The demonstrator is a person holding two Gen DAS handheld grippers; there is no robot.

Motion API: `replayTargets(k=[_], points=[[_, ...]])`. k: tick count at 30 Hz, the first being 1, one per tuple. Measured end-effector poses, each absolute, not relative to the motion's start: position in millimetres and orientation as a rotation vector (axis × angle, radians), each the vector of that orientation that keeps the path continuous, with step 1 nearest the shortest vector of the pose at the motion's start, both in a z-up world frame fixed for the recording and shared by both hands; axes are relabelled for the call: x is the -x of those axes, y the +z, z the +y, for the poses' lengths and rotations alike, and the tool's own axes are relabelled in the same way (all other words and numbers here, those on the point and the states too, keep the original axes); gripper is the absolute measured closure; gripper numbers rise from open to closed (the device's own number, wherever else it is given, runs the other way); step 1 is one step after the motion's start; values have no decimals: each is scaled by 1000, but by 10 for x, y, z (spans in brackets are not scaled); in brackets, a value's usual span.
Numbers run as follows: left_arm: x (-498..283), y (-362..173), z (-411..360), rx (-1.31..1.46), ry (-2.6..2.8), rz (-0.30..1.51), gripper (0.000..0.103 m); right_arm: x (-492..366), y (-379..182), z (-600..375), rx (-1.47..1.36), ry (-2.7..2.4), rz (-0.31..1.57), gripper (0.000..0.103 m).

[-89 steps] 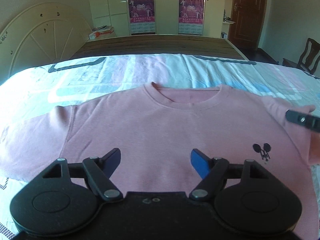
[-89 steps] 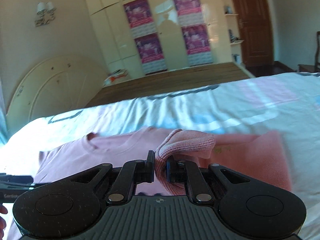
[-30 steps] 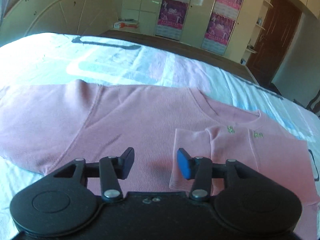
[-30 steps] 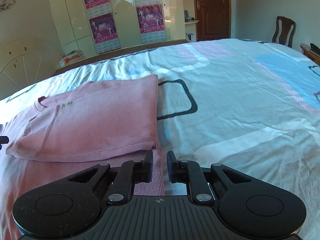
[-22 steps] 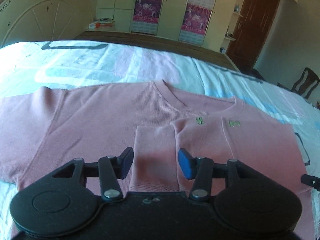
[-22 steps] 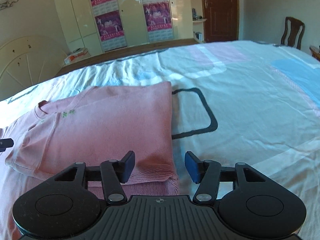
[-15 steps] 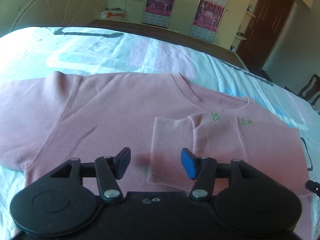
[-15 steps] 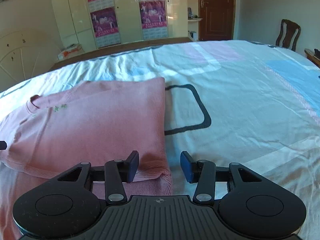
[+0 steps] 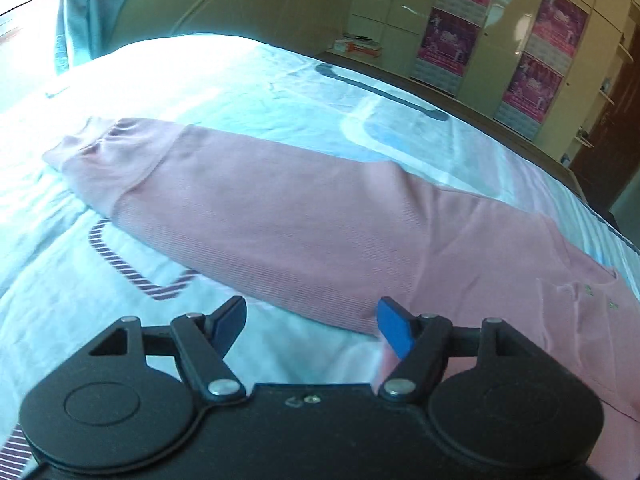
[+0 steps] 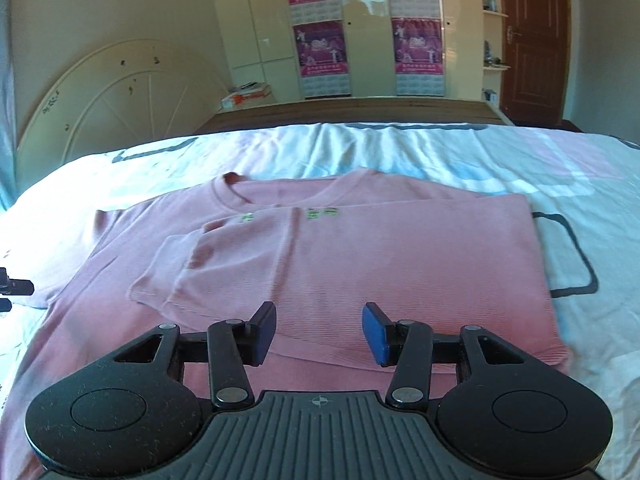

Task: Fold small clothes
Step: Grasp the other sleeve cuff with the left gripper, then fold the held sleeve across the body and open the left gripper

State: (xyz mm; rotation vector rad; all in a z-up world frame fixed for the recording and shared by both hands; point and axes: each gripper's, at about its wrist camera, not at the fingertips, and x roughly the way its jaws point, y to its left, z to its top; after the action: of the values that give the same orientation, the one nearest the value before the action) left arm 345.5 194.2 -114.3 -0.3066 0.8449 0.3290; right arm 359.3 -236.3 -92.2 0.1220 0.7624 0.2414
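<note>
In the left wrist view, the left gripper [image 9: 311, 324] is spreading its jaws with nothing between them, hovering just short of the pink sweater's [image 9: 304, 216] unfolded left sleeve [image 9: 132, 160], which is lying outstretched on the bed sheet [image 9: 240, 88]; the next move probably calls for pinching that sleeve and carrying it across the body. In the right wrist view, the right gripper [image 10: 319, 330] is hanging released and empty over the sweater's hem, and only here is the already folded right side [image 10: 360, 264] showing, lying flat on the body below the collar [image 10: 288, 188].

no legible text, posters [image 10: 319, 45] too blurry
</note>
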Motion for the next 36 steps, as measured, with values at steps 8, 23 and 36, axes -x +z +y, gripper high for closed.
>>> replayTargets(k=[8, 23, 36], points=[[-3258, -1198, 3019, 449, 494, 810, 35, -3724, -845, -1559, -103, 346, 748, 47], [-3614, -1446, 4160, 612, 557, 684, 87, -3945, -1083, -765, -31, 358, 783, 46], [-3821, -786, 3327, 405, 297, 560, 96, -4097, -1214, -850, -72, 353, 822, 46]])
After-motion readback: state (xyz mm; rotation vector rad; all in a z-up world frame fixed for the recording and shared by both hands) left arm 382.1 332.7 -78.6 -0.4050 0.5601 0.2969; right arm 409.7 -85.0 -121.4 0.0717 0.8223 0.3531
